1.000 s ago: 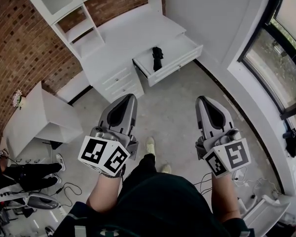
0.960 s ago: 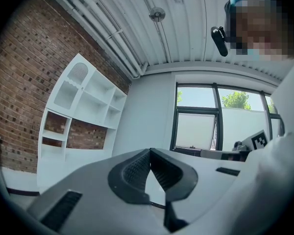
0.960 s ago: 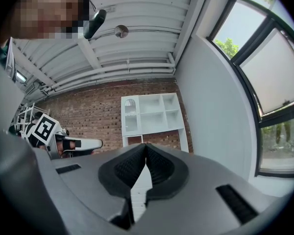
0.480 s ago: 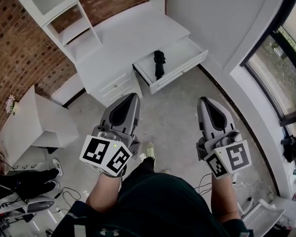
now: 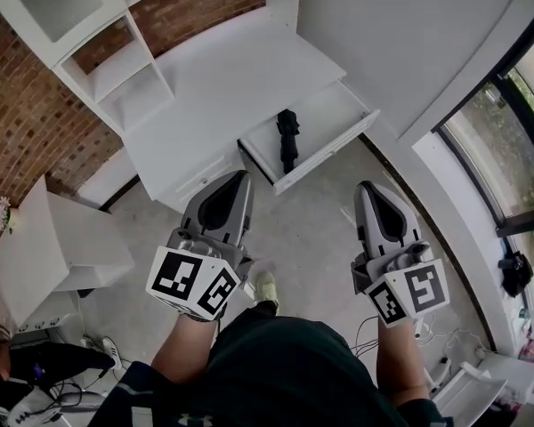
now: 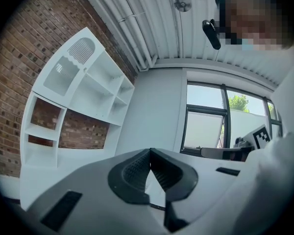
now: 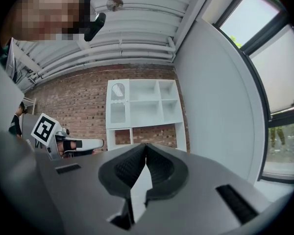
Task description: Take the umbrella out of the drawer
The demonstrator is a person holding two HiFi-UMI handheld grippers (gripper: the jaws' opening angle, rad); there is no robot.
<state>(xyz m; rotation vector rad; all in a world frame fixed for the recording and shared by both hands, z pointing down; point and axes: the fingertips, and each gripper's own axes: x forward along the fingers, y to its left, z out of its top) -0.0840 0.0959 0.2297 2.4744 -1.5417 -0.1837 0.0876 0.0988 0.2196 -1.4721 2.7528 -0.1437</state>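
Two grippers are held over the floor (image 5: pixel 311 221) in front of a white worktop (image 5: pixel 240 69), both empty. This is the approach stage, and the umbrella has not yet been reached.

Left: the left gripper (image 5: pixel 238 178) has its fingers pressed together tip to tip, with nothing between them. A shelf unit (image 5: pixel 116 69) rises at the worktop's left end.

Centre: the drawer (image 5: pixel 327 152) stands pulled out from under the worktop's front edge, near its right corner. The umbrella (image 5: pixel 287 139), black and folded, lies inside towards the drawer's left end. It runs from the back wall towards the front wall and is well apart from both grippers.

Right: the right gripper (image 5: pixel 367 188) also has its fingers closed on nothing.

Step in hand, as judged: the person is closing in on the open drawer, and no grasp has begun.

The next move probably calls for these actions:
- Carry one gripper forward to the drawer.
- Spread its fingers wide enough to straddle the folded umbrella.
- Turn it so the fingers cross the umbrella's length.
- Lower it inside the drawer walls without striking the front wall.
- Close on the umbrella's middle and lift it clear.

The free gripper may steady the drawer if needed.

Count:
- grippers, two
- umbrella, one
- open drawer, one
- worktop, one
- shelf unit, one
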